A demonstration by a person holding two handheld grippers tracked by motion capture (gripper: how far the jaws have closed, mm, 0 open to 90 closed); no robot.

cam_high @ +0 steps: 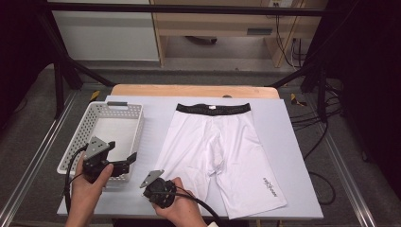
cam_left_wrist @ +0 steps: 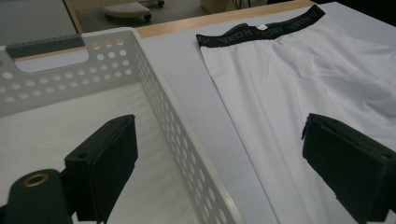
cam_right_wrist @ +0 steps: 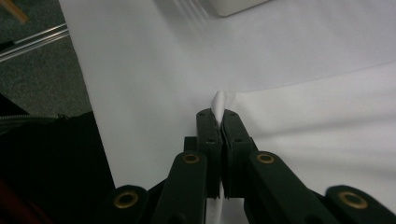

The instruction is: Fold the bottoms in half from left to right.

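White shorts [cam_high: 227,146] with a black waistband lie flat on the table, waistband at the far side. My right gripper [cam_high: 161,187] sits at the near left leg's hem. In the right gripper view it [cam_right_wrist: 218,116] is shut on a pinched fold of the white fabric [cam_right_wrist: 317,107], which pokes up between the pads. My left gripper [cam_high: 124,163] hovers over the near right corner of the white basket [cam_high: 94,113]. Its jaws [cam_left_wrist: 217,126] stand wide open with nothing between them, one over the basket [cam_left_wrist: 154,70], the other over the shorts [cam_left_wrist: 299,79].
The perforated basket holds nothing and stands at the table's left. A pale mat [cam_high: 279,123] covers the table, with a wooden edge [cam_high: 189,90] at the far side. Black frame poles [cam_high: 59,85] and cables [cam_high: 321,123] flank the table.
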